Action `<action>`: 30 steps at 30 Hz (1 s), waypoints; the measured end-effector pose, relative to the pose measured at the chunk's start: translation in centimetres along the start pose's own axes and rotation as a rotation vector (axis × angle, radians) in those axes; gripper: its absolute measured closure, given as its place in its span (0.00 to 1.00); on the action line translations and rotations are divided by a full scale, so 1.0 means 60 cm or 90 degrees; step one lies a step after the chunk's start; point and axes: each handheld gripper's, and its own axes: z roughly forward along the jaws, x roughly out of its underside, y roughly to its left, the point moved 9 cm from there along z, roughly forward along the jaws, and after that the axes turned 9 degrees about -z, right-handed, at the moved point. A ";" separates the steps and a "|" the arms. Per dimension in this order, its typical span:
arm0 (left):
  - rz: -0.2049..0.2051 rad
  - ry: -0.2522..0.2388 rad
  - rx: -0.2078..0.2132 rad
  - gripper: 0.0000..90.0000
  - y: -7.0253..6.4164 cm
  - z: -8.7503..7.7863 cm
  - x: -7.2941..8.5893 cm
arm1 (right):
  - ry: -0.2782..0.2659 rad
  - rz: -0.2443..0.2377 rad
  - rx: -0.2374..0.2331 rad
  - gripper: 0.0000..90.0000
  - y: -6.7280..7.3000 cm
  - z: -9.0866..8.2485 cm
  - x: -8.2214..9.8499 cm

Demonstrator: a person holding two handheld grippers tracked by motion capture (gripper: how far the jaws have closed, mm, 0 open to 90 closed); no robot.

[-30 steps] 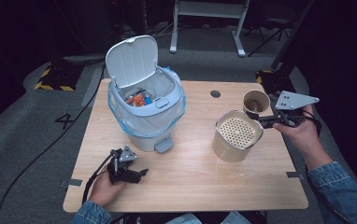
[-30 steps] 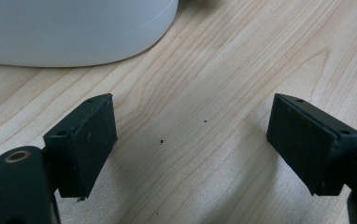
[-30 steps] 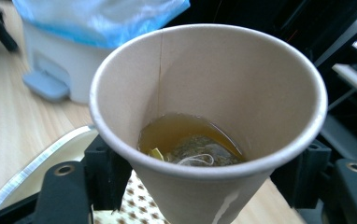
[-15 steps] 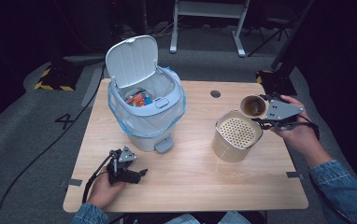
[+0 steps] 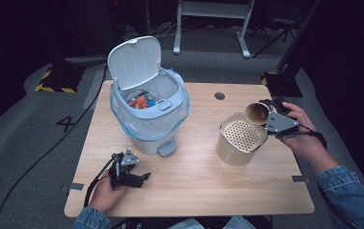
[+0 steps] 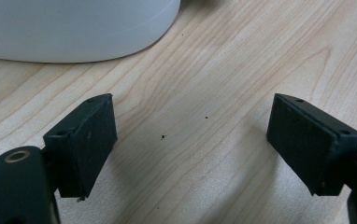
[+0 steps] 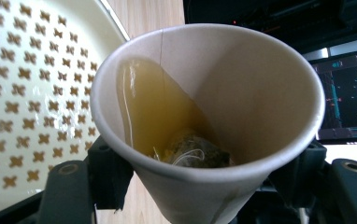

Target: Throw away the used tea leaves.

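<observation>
**Tilted paper cup held over the perforated canister**

The right gripper [image 5: 269, 116] has its jaws clenched on a paper cup [image 5: 257, 112], gripping it low on the body from both sides. The cup leans toward the perforated canister [image 5: 241, 137], its mouth over the canister's far right rim. In the right gripper view, the paper cup [image 7: 209, 116] holds yellowish liquid pooled along its lower wall, with a wet tea bag [image 7: 193, 150] sitting in it. The canister's cream top [image 7: 27, 93], pierced with rows of small cross-shaped holes, lies just behind the cup on that view's left.

The canister stands on the tabletop [image 5: 194, 186], right of the white pedal bin [image 5: 149, 114]. The bin's lid [image 5: 135, 61] stands raised, a pale blue liner is folded over its rim, and some orange and blue scraps lie inside.

The left gripper [image 5: 131, 177] rests low on the tabletop, near the front edge, in front of the bin and well apart from the canister. In the left gripper view its 2 jaws are released, wide apart, with bare wood between them and the bin's white base [image 6: 74, 28] just beyond.
</observation>
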 end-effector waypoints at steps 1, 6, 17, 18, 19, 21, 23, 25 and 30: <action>-0.001 0.000 0.000 0.18 0.000 0.000 0.000 | 0.005 -0.005 0.001 0.36 0.001 0.000 0.001; -0.002 -0.001 0.001 0.18 -0.001 0.000 0.000 | 0.024 -0.042 0.008 0.36 0.006 0.005 0.004; 0.000 0.000 0.000 0.18 0.000 0.000 0.000 | 0.081 -0.141 0.035 0.36 0.008 0.008 0.008; -0.002 -0.001 0.001 0.18 -0.001 0.000 0.000 | 0.091 -0.152 0.037 0.36 0.008 0.008 0.010; -0.002 0.000 0.001 0.18 -0.001 0.000 0.000 | 0.097 -0.158 0.042 0.36 0.008 0.008 0.010; -0.002 -0.001 0.001 0.18 -0.001 0.000 0.000 | 0.112 -0.181 0.056 0.36 0.006 0.008 0.011; 0.000 0.000 0.000 0.18 0.000 0.000 0.000 | 0.132 -0.220 0.072 0.36 0.005 0.007 0.012; -0.002 -0.001 0.001 0.18 -0.001 0.000 0.000 | 0.140 -0.245 0.080 0.36 0.004 0.007 0.012; -0.003 -0.001 0.001 0.18 -0.001 0.000 0.000 | 0.161 -0.292 0.097 0.36 0.006 0.005 0.011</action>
